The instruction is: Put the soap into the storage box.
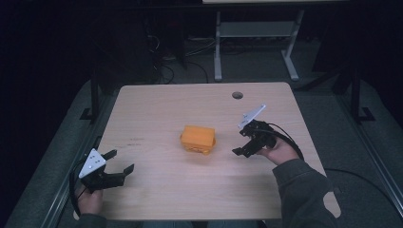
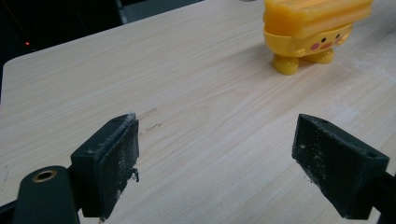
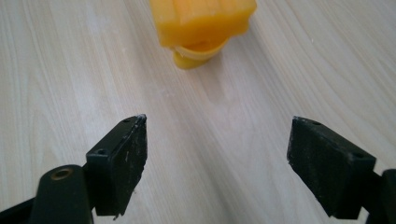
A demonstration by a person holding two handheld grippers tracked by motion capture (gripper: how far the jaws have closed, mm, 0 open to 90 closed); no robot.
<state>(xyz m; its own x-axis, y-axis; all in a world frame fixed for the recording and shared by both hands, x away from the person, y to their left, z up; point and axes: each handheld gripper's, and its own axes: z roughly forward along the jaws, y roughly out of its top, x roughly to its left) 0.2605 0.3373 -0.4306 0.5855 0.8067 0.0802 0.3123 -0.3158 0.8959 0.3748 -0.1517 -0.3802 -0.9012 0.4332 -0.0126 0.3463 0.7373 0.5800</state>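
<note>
Yellow toy box (image 1: 198, 139) sits mid-table btwn your left gripper (image 1: 115, 167) and right gripper (image 1: 243, 143), both w/ jaws spread and empty, so closing in from one side only prob shoves or tips it on those small feet.

Box-shaped toy (image 1: 198, 139) on the tabletop (image 1: 157, 104) near its centre, left tool (image 1: 116, 164) near the front left corner, right tool (image 1: 243, 141) just right of the toy toward the right edge, round hole (image 1: 237, 95) near the back edge, right of middle
</note>
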